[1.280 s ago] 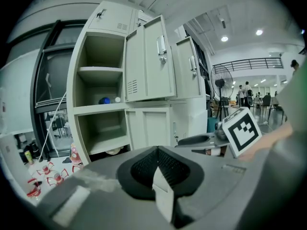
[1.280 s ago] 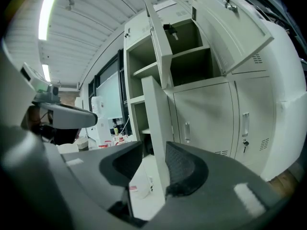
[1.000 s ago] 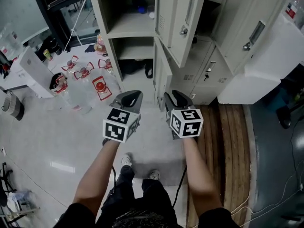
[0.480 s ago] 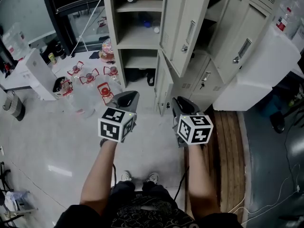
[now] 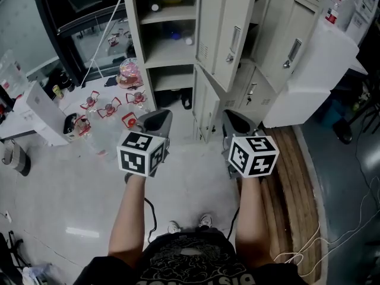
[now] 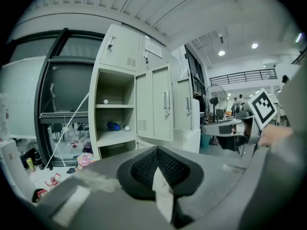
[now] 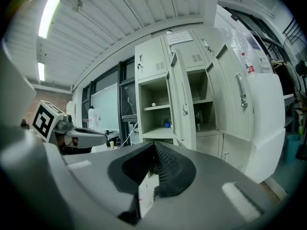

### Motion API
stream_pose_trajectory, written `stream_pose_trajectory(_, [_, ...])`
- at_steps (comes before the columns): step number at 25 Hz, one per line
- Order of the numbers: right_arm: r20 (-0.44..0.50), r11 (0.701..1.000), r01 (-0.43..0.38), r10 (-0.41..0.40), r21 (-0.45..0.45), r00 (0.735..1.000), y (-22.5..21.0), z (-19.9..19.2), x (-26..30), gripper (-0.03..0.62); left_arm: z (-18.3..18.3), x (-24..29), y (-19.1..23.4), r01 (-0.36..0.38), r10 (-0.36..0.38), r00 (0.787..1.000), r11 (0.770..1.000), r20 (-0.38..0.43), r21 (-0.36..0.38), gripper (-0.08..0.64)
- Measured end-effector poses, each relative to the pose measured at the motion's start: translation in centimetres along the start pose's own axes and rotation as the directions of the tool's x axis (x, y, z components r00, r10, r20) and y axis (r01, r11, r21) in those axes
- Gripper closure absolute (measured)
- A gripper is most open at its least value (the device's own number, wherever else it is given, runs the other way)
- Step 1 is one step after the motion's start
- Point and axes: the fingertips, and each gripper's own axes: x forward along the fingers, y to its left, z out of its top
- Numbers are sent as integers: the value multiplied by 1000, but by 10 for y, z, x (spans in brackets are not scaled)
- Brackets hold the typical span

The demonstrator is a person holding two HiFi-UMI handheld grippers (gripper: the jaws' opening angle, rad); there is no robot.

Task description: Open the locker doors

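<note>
The locker bank (image 5: pixel 138 46) is standing upright ahead of both grippers and rising well above them, its front facing me. Its left column is showing bare shelves.

The tall middle door (image 5: pixel 228 34) is hanging swung out toward me, long axis vertical, with its edge pointing at the gap between my hands. The upper-left door (image 7: pixel 151 59) is sitting flush in the frame, so I am judging it unopened. It lies up and ahead of the jaws, long axis vertical. The lower right door (image 5: pixel 256 76) is also looking closed, and it is sitting just beyond the right gripper (image 5: pixel 237 120), which is the nearer hand to it. The left gripper (image 5: pixel 155 119) is pointing toward the open shelf column.

- Left jaws: pressing together with nothing between them.
- Right jaws: have just been closing and are now meeting, also empty.

The small latch (image 5: pixel 252 92) on the lower right door is lying ahead of and slightly right of the right jaws, which I would need to part first.
</note>
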Motion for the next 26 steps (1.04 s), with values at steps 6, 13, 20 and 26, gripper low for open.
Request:
stream_pose_trajectory(6, [23, 998, 62, -61, -19, 998, 25, 4, -14, 592, 12, -16, 0, 60, -61, 998, 998, 25, 32, 558])
stream_pose_trajectory(13, [46, 993, 116, -115, -27, 992, 36, 12, -30, 592, 13, -23, -8, 117, -118, 993, 992, 30, 49, 558])
stream_pose_trajectory(20, [51, 990, 137, -135, -37, 989, 41, 16, -34, 592, 21, -25, -10, 147, -149, 988, 988, 45, 53, 558])
stream_pose_trajectory(26, [56, 989, 143, -140, -37, 988, 40, 15, -32, 592, 18, -20, -12, 164, -167, 985, 985, 40, 59, 558])
